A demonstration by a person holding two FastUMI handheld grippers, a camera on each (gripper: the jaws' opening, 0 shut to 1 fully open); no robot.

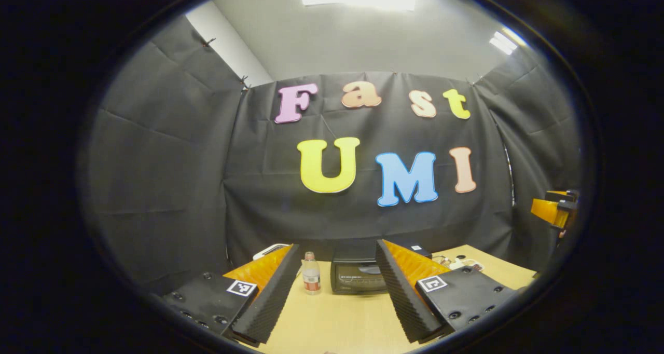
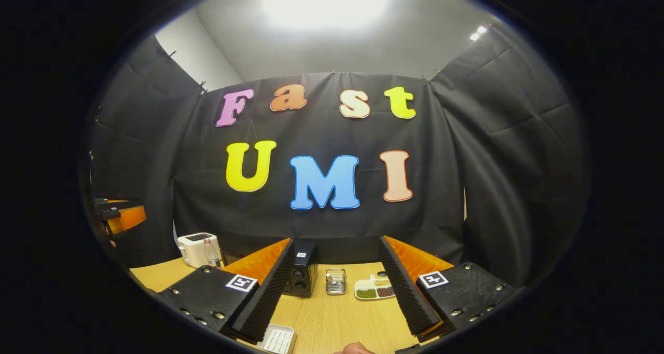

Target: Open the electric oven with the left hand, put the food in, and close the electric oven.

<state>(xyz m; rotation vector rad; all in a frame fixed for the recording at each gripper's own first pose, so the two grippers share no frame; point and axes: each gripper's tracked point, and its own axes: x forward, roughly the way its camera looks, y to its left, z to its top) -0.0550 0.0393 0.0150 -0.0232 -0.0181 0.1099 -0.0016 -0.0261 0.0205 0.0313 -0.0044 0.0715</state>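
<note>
Pale wood-grain table [image 1: 332, 317], glossy black oven [image 1: 358, 277] front, clear plastic bottle [image 1: 311, 274], matt black cloth wall [image 1: 171, 188].

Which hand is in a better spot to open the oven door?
Left. In the left gripper view the oven sits straight ahead between the open left hand-held gripper, with its closed door facing it. In the right gripper view the oven is off to one side, partly behind a finger.

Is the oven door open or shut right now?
Shut. In the left gripper view the oven shows its door flat against the front, upright, between the open left claw fingers.
</note>
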